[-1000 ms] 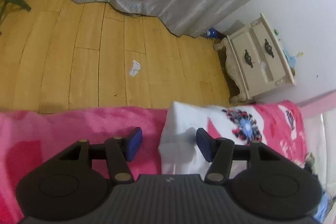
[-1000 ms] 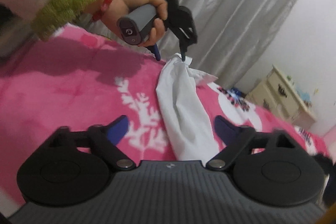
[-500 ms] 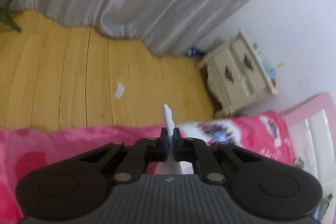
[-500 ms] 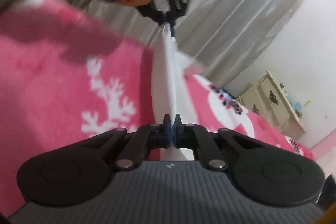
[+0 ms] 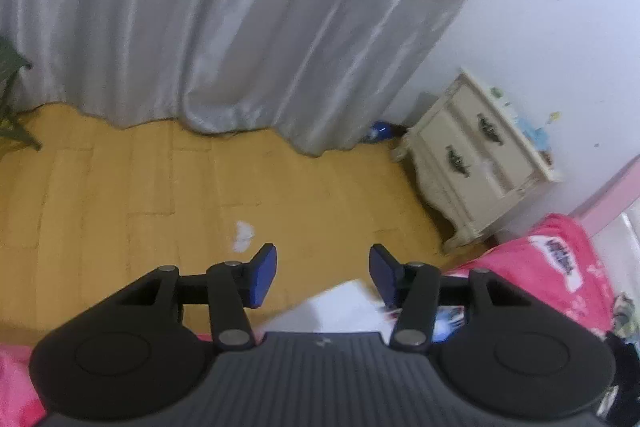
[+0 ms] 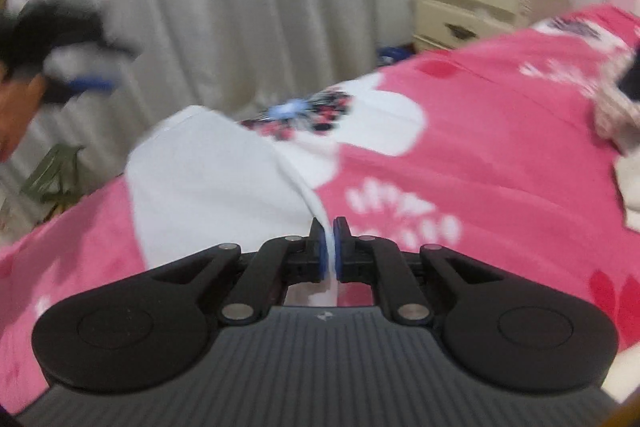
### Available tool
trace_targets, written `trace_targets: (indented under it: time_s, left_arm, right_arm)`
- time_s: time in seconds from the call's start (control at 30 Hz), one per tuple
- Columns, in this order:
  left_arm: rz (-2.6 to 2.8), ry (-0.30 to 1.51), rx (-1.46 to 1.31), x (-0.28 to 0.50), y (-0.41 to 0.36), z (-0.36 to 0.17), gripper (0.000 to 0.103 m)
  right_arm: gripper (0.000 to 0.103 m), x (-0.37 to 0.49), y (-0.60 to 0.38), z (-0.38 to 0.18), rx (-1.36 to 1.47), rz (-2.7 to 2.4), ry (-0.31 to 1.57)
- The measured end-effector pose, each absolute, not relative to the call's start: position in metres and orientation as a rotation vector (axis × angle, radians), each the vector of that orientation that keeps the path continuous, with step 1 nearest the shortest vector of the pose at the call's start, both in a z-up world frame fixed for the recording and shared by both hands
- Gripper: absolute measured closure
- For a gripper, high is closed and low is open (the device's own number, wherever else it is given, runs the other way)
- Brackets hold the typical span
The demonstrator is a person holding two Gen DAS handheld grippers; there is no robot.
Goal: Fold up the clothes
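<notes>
A white garment (image 6: 208,179) lies on the pink flowered bedspread (image 6: 480,187), spread toward the bed's far-left edge. My right gripper (image 6: 329,243) is shut on a fold of the white garment, which runs up between its blue pads. In the left wrist view my left gripper (image 5: 322,275) is open with nothing between its fingers; a corner of the white garment (image 5: 336,311) shows just below and behind them. In the right wrist view, the left gripper (image 6: 80,67) appears as a dark blur at the far left, above the garment.
A cream nightstand (image 5: 476,163) stands by the wall beside the bed. Grey curtains (image 5: 240,27) hang over a wooden floor (image 5: 120,195) with a white scrap (image 5: 242,235). Other clothes (image 6: 624,155) lie at the bed's right edge. A green stool (image 6: 56,175) stands beyond the bed.
Both grippers shut on the garment half a second ago. Since then the left gripper has opened and risen off the cloth, while the right has stayed shut and swung rightward.
</notes>
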State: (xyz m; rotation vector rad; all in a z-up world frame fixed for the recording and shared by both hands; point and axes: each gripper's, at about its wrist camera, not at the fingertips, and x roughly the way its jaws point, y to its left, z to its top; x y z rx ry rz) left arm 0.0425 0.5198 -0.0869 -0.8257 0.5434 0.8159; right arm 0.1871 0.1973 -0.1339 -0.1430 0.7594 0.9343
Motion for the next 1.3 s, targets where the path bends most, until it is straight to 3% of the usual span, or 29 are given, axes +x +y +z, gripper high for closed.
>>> trace_targets:
  time_s: [0.07,0.13,0.33,0.43,0.5,0.53,0.57,0.9,1.23,1.3]
  left_arm:
    - [0.799,0.606,-0.859,0.035,0.527,-0.103,0.049]
    - [0.750,0.669,-0.909,0.031,0.534,-0.120,0.046]
    - [0.612,0.787,-0.949,0.042,0.531,-0.150,0.044]
    - [0.640,0.786,-0.893,0.050,0.523,-0.156,0.056]
    - [0.641,0.770,-0.866,0.051,0.519,-0.157,0.074]
    - [0.636,0.757,-0.847,0.050,0.515,-0.154,0.088]
    - [0.631,0.743,-0.828,0.049,0.512,-0.150,0.094]
    - [0.701,0.682,-0.711,-0.001,0.502,-0.060,0.097]
    - [0.798,1.002,-0.547,-0.027,0.487,-0.114,0.095]
    - [0.797,1.024,-0.523,-0.035,0.482,-0.117,0.095]
  right_arm:
    - [0.082,0.192,0.188,-0.130,-0.075,0.929,0.772]
    - [0.049,0.197,0.172,-0.121,0.009,0.921,0.755]
    - [0.036,0.211,0.106,-0.083,0.170,0.924,0.733]
    - [0.036,0.210,0.071,-0.076,0.175,0.892,0.765]
    - [0.036,0.203,0.051,-0.072,0.159,0.869,0.785]
    - [0.036,0.198,0.044,-0.071,0.142,0.859,0.788]
    - [0.036,0.193,0.036,-0.070,0.125,0.848,0.792]
    - [0.036,0.150,0.004,-0.068,-0.049,0.868,0.772]
    - [0.038,0.144,0.021,-0.098,-0.212,0.843,0.838]
    - [0.044,0.149,0.032,-0.102,-0.235,0.861,0.839]
